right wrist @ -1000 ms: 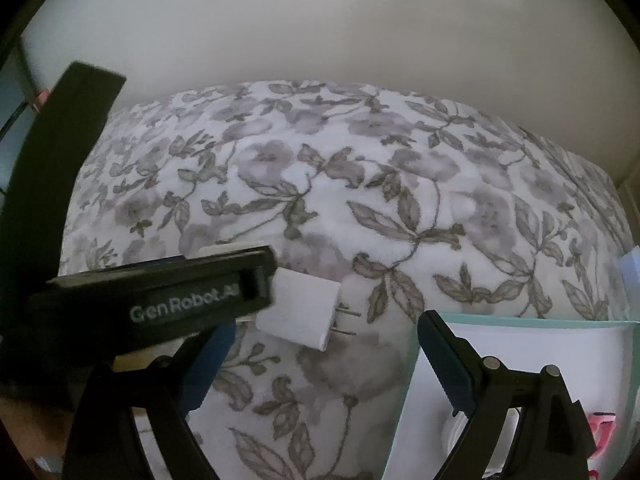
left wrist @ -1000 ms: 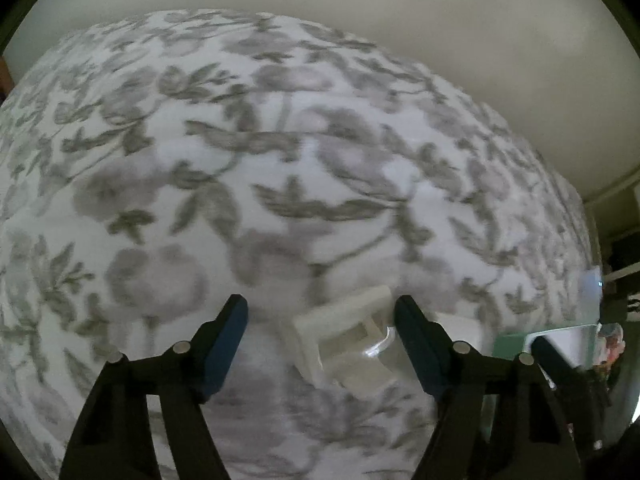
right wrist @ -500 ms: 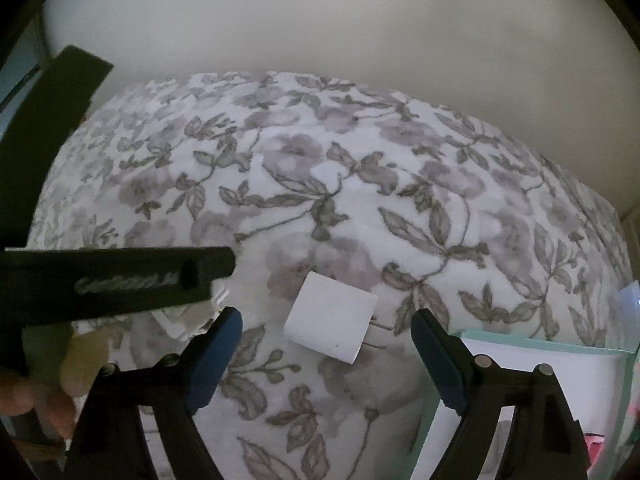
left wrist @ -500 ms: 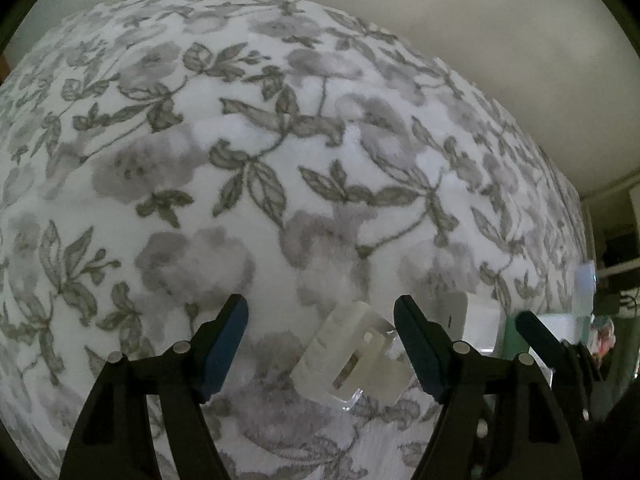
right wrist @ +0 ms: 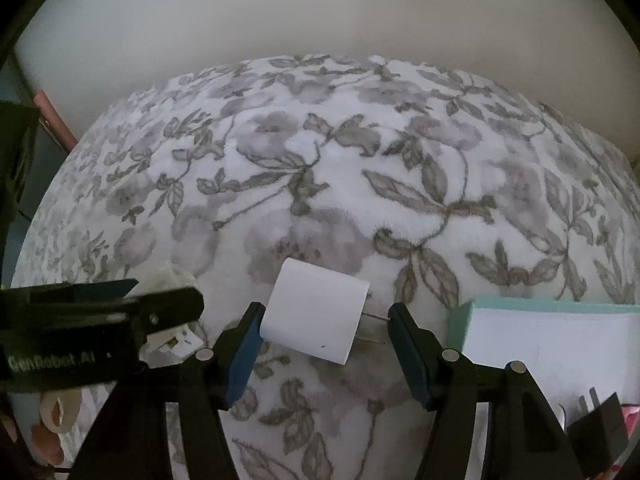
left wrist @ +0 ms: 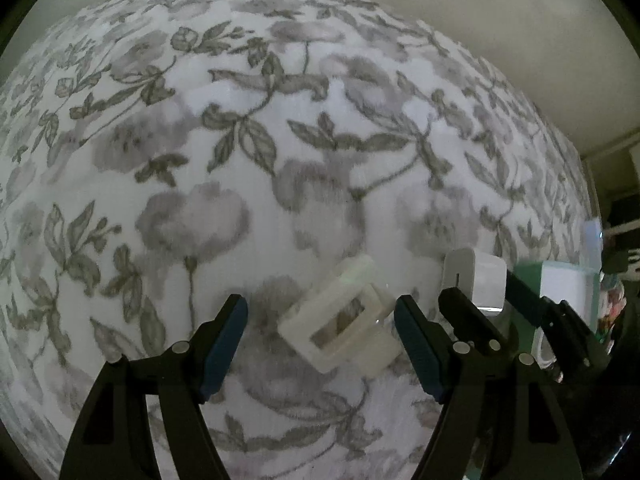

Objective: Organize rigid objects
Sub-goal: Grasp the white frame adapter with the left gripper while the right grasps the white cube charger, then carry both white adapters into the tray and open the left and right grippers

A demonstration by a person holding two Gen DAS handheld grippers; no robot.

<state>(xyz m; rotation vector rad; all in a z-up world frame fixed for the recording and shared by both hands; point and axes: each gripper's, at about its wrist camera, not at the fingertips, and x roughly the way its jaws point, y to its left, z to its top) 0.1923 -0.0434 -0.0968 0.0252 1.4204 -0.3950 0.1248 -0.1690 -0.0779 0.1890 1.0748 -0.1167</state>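
Observation:
A translucent white plastic clip-like frame (left wrist: 346, 320) lies on the floral bedspread (left wrist: 240, 160) between the open fingers of my left gripper (left wrist: 322, 334). A white wall charger with two metal prongs (right wrist: 314, 314) lies between the open fingers of my right gripper (right wrist: 324, 344); it also shows in the left wrist view (left wrist: 478, 280). Neither gripper touches its object. In the right wrist view the left gripper's body (right wrist: 92, 328) covers most of the plastic frame (right wrist: 172, 312).
A teal-rimmed white box (right wrist: 560, 336) stands at the right on the bedspread (right wrist: 360, 180), with a dark plug (right wrist: 596, 424) and other small items inside. A plain wall is behind the bed. A person's fingers (right wrist: 44, 436) show at lower left.
Both grippers have moved forward and down: the plastic frame now lies squarely between the left fingers and the charger between the right fingers. Both stay open.

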